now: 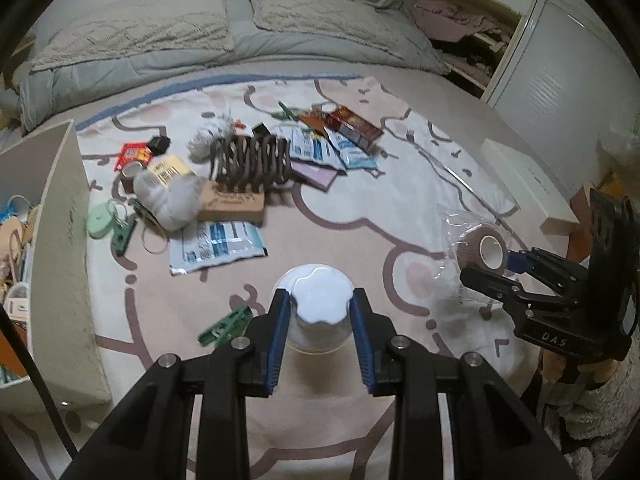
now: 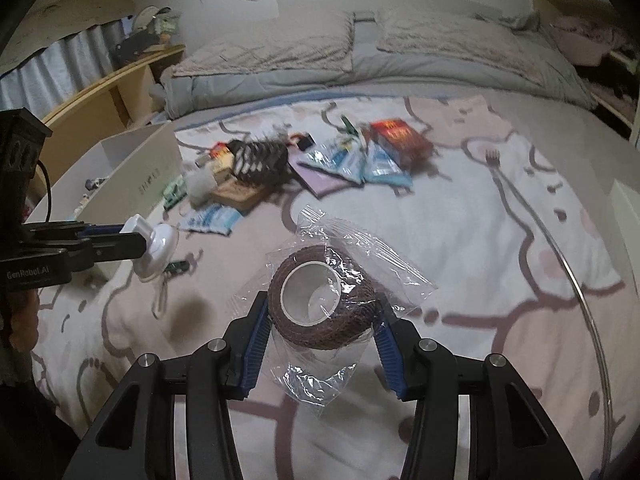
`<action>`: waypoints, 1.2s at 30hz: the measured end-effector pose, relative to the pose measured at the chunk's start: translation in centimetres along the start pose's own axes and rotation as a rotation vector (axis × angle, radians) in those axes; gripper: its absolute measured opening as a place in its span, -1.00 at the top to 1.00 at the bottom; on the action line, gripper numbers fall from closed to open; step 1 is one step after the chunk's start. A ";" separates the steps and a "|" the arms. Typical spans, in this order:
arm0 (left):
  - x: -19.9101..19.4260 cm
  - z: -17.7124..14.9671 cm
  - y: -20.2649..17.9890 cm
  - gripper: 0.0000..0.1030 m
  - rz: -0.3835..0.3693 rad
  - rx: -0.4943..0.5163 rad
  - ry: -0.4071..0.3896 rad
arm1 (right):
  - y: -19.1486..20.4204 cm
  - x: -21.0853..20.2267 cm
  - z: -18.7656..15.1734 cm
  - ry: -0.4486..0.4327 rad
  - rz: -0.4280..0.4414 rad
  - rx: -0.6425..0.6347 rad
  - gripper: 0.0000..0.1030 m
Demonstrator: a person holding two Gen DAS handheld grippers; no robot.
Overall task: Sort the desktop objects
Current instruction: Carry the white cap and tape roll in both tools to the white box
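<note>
the knob (image 1: 319,294), a white scalloped cap on a clear suction base, sits pinched between the blue pads (image 1: 280,332) of the left gripper (image 1: 320,300), clear of the bed (image 1: 340,216) below. it looks light and hard; the smooth plastic could slip, so the lobed edge of the cap, where the pads already bite, seems the right hold. the thin clear base looks less sturdy, best not squeezed.

the tape roll (image 2: 320,300), brown and crepe-like, sealed in a loose clear bag (image 2: 360,248), is clamped across its outer wall by the right gripper (image 2: 324,312), jaws part-way apart on it. it looks light and slightly springy, with a stiff white core. the film is slick and crinkly, so i judge the roll could slide inside it; gripping through the film onto the roll itself is sounder than holding the loose flap.

both things hang above the patterned blanket, each right at its gripper's tips.

further off, a green clip (image 1: 226,326) lies on the bed just left of the knob. beyond it lies the unsorted heap: a foil pouch (image 1: 218,246), a dark coil (image 1: 252,160) on a wooden block (image 1: 236,202), more pouches and a red box (image 1: 352,126). a white bin (image 1: 64,240) with sorted bits stands at the left edge, probably where these go.
</note>
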State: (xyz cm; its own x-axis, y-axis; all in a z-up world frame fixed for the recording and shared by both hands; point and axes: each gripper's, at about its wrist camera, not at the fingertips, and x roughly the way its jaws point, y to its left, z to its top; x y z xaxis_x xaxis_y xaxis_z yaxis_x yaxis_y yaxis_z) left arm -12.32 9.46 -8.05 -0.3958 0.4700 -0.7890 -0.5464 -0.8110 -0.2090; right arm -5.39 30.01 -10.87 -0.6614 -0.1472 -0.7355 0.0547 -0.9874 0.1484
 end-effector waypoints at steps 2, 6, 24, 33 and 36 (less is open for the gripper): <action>-0.6 0.4 0.2 0.40 0.004 -0.002 -0.021 | 0.5 -0.1 0.8 -0.017 0.007 -0.010 0.03; -2.2 1.3 0.8 0.40 0.017 -0.011 -0.071 | 1.9 -0.5 2.4 -0.054 0.020 -0.039 0.03; -10.9 4.2 7.8 0.40 0.170 -0.130 -0.326 | 9.9 -0.6 9.6 -0.164 0.137 -0.159 0.03; -14.9 4.0 12.3 0.40 0.266 -0.218 -0.418 | 14.6 -0.8 12.7 -0.213 0.190 -0.199 0.03; -16.1 3.7 13.9 0.40 0.289 -0.255 -0.442 | 16.0 -0.8 13.5 -0.226 0.210 -0.216 0.03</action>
State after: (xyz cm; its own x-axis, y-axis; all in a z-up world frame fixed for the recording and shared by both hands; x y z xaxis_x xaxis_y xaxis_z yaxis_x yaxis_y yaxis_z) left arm -16.22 -8.06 3.85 -0.8025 0.2734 -0.5303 -0.1974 -0.9604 -0.1965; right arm -14.05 15.08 1.05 -0.7659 -0.3547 -0.5363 0.3472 -0.9302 0.1194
